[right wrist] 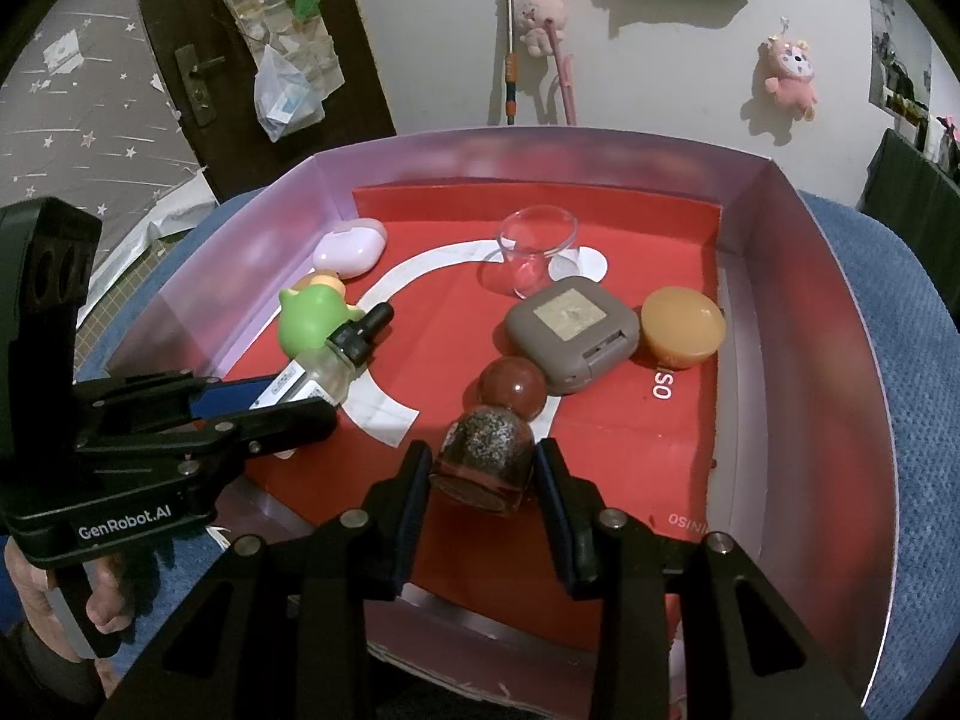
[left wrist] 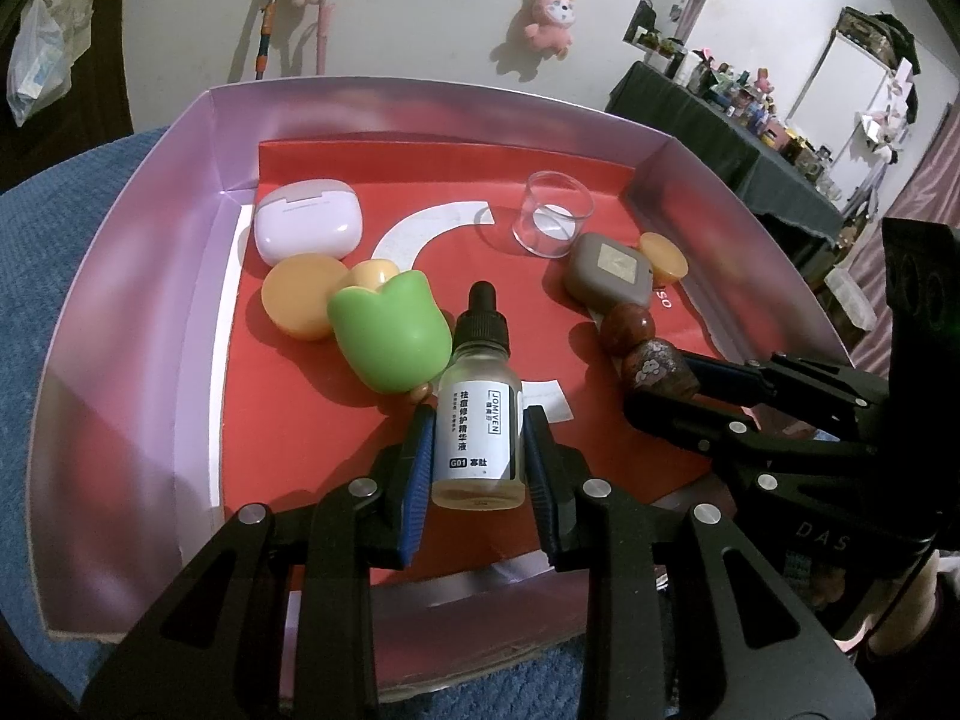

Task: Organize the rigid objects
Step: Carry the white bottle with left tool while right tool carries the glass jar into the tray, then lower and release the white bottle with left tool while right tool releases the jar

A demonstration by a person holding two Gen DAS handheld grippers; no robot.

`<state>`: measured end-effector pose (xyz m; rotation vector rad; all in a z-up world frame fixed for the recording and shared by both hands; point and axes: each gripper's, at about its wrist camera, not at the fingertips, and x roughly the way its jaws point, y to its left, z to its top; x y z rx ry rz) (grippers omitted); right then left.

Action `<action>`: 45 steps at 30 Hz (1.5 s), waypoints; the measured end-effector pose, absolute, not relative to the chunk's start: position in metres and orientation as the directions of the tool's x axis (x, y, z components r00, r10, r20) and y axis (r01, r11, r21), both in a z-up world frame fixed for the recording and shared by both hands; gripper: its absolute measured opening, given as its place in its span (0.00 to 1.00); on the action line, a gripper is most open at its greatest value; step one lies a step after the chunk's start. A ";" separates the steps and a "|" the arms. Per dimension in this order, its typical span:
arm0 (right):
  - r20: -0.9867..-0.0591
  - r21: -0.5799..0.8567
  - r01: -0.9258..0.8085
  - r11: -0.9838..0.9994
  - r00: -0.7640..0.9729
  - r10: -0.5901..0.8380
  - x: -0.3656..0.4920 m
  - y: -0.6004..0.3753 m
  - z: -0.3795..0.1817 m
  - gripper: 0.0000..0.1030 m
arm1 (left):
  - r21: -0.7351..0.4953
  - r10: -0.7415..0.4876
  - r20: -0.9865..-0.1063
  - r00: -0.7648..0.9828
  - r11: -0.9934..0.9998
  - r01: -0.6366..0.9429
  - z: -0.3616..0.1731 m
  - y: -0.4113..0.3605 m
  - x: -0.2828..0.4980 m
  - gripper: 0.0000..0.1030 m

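Note:
My left gripper [left wrist: 477, 420] is shut on a clear dropper bottle [left wrist: 478, 420] with a black cap, held over the red floor of a pink-walled box [left wrist: 150, 276]. My right gripper [right wrist: 483, 468] is shut on a brown speckled stone [right wrist: 485, 462], its far end against a round red-brown stone [right wrist: 513, 387]. In the box lie a green tulip-shaped case [left wrist: 387, 336], a white earbud case [left wrist: 306, 228], a grey square case [right wrist: 570, 330], a clear glass cup [right wrist: 534, 246] and two orange round lids [left wrist: 300, 297] [right wrist: 684, 324].
The box sits on a blue textured surface [left wrist: 54, 276]. Its walls rise on all sides. A dark cluttered table [left wrist: 750, 138] stands at the far right. Plush toys [right wrist: 792, 78] hang on the white wall behind.

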<state>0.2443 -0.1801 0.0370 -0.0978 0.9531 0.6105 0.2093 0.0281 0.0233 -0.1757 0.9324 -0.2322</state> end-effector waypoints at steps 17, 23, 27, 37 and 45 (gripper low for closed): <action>-0.778 0.194 -0.527 0.828 0.432 0.457 0.242 -0.183 0.039 0.49 | -0.201 -0.213 -0.771 0.600 0.976 0.087 0.029 0.031 0.203 0.56; -0.773 0.193 -0.531 0.825 0.436 0.461 0.241 -0.184 0.041 0.53 | -0.206 -0.212 -0.747 0.630 0.975 0.084 0.039 0.036 0.198 0.67; -0.769 0.196 -0.531 0.824 0.439 0.466 0.240 -0.185 0.042 0.59 | -0.199 -0.203 -0.750 0.630 0.977 0.077 0.040 0.037 0.197 0.67; -0.747 0.188 -0.543 0.818 0.462 0.479 0.227 -0.185 0.052 0.71 | -0.203 -0.202 -0.734 0.649 0.976 0.075 0.047 0.038 0.190 0.76; -0.718 0.201 -0.555 0.807 0.477 0.507 0.217 -0.189 0.062 0.83 | -0.196 -0.198 -0.724 0.660 0.977 0.078 0.052 0.035 0.183 0.82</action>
